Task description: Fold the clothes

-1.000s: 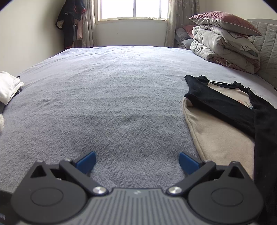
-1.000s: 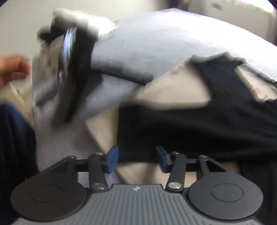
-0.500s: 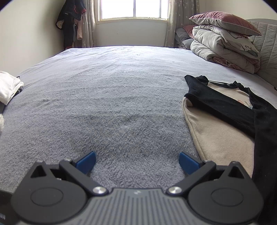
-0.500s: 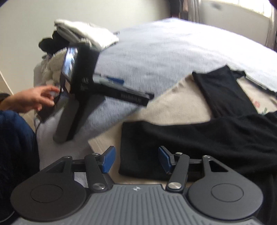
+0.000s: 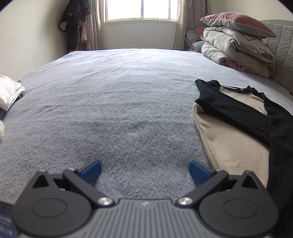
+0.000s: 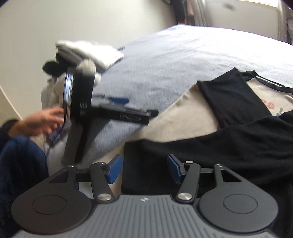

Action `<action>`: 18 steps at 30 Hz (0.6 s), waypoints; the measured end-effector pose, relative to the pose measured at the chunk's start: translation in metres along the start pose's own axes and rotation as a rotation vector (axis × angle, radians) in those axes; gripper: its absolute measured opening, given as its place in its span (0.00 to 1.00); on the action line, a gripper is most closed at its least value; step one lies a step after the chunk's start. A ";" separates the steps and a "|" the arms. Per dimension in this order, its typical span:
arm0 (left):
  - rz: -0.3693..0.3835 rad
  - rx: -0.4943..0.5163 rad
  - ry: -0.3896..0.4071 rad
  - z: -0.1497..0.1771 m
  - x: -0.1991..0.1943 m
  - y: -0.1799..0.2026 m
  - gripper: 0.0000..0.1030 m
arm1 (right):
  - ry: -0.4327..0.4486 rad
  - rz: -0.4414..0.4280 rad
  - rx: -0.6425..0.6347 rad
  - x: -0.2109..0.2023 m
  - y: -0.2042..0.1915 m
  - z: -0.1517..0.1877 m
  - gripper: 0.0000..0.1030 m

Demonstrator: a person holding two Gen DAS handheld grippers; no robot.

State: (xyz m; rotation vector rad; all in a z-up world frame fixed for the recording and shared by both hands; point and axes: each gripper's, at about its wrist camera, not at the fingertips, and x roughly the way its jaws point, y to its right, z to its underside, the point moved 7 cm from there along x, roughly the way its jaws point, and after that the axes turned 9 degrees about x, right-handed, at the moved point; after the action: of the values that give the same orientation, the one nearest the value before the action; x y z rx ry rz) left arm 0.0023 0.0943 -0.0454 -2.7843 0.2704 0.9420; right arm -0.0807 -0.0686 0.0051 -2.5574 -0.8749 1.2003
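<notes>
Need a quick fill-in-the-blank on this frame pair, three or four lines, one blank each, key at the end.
1. The beige shirt with black sleeves lies on the grey ___ bedspread.
2. The left gripper has its blue pads wide apart, with only ___ between them.
3. The right gripper hovers open over a black ___ of the shirt.
4. Folded bedding is stacked under a ___ pillow.

Missing words: fleece; bedspread; sleeve; maroon

Left wrist camera looks low along the bed [image 5: 128,102] toward the far window [image 5: 141,10]; right wrist camera angles left; both catch the black-and-beige shirt [image 5: 236,124].
</notes>
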 end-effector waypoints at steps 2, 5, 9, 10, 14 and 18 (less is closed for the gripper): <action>0.000 0.000 0.000 0.000 0.000 0.000 1.00 | -0.009 0.012 0.003 0.003 0.003 0.000 0.56; 0.000 0.000 0.000 0.000 0.000 0.000 1.00 | -0.015 0.001 0.000 0.008 0.003 0.002 0.56; -0.001 0.000 0.000 0.000 0.000 0.000 1.00 | -0.004 -0.006 0.001 0.009 0.003 -0.001 0.56; -0.001 0.000 0.000 0.000 0.000 0.000 1.00 | 0.002 -0.005 0.001 0.008 0.005 -0.002 0.56; -0.001 0.001 0.000 0.000 0.000 0.000 1.00 | 0.032 0.013 0.024 -0.003 0.017 -0.006 0.56; -0.001 0.001 0.000 0.000 0.000 0.000 1.00 | 0.010 0.042 0.034 -0.002 0.029 -0.003 0.57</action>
State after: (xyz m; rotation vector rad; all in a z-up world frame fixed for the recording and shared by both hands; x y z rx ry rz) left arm 0.0020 0.0939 -0.0455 -2.7836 0.2694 0.9412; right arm -0.0670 -0.0925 -0.0033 -2.5649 -0.7951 1.2022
